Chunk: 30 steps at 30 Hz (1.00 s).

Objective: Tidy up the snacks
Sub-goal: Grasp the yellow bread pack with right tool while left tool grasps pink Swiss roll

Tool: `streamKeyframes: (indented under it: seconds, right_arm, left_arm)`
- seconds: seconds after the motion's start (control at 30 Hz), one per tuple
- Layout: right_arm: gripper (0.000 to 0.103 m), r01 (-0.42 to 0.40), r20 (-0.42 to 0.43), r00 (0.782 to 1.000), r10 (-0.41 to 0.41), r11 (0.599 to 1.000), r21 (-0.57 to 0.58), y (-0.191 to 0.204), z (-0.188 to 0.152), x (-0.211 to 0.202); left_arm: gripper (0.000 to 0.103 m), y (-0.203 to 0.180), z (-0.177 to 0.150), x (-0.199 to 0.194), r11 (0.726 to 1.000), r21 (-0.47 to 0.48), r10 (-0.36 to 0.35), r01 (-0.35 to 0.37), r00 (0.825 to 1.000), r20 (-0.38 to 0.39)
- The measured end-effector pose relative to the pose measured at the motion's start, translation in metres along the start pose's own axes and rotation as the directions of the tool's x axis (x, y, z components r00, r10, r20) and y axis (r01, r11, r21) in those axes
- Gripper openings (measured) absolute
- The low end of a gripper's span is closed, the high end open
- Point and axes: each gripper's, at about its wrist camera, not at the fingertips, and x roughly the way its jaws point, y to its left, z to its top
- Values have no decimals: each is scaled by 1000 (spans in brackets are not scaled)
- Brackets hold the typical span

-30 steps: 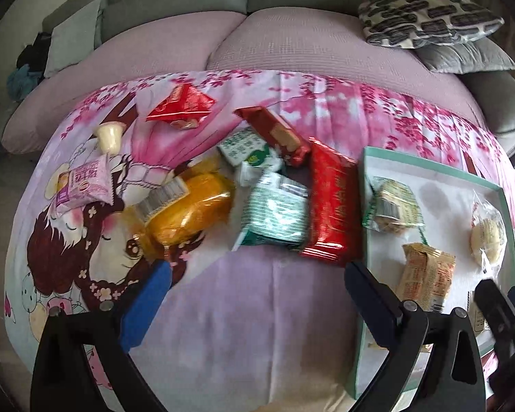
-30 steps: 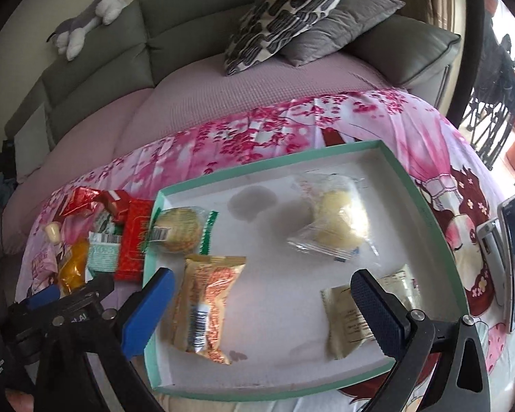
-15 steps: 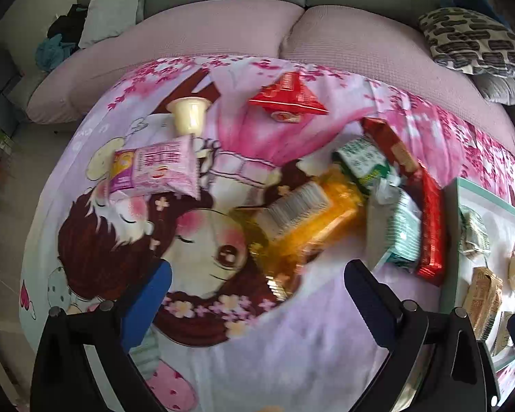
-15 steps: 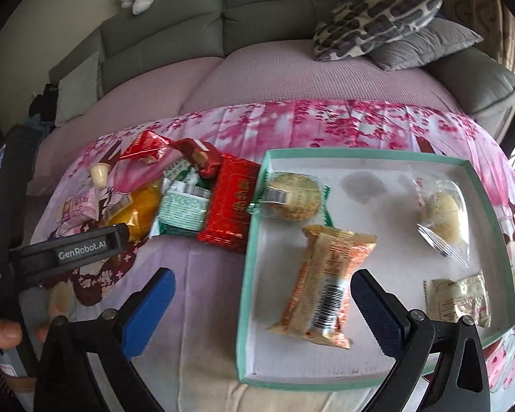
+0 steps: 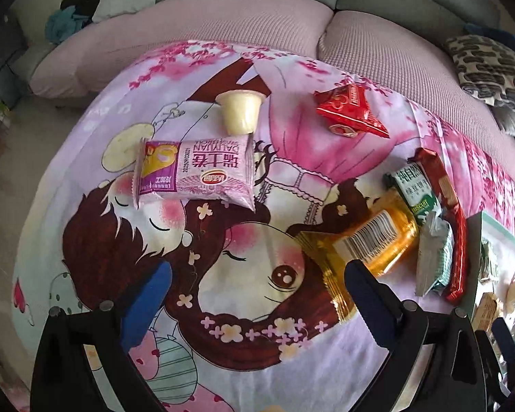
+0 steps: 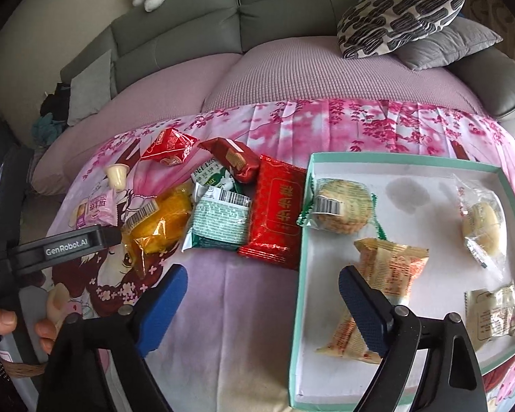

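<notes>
Loose snacks lie on a pink cartoon cloth: a pink packet, a pudding cup, a red triangular packet, an orange packet, a green-white packet and a flat red packet. My left gripper hangs open above the cloth, nearer me than the pink packet, with the orange packet by its right finger. My right gripper hovers over the left rim of the white tray. Its jaws are closing with nothing between them. A round cookie packet and several other wrapped snacks lie in the tray.
A brown-red wafer packet and a green carton sit behind the pile. A grey sofa with a patterned pillow runs along the back. A hand holds the left gripper's black body at the left.
Both grippers have swung left. The left one went from the tray's edge to the pink packet's side of the cloth. The right one left the tray's middle and its jaws narrowed.
</notes>
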Motion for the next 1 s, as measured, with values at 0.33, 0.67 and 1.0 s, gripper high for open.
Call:
streamKeyframes:
  seconds: [0.33,0.67,1.0]
  right_arm:
    - [81,-43,-34,999,42,999,-25,36,20,15]
    - [66,-143,-134,981,143,990,11,78,58,37]
    - [59,-125,-309,934,178,975,185,95,78,79]
  left_arm:
    - [100,31,16,5,993,-101,-60,59,998,-10]
    - [100,45,56,12,993,-74,-95,93,995,-15]
    - [100,54,87,32,997,4,-75,76,991,-108]
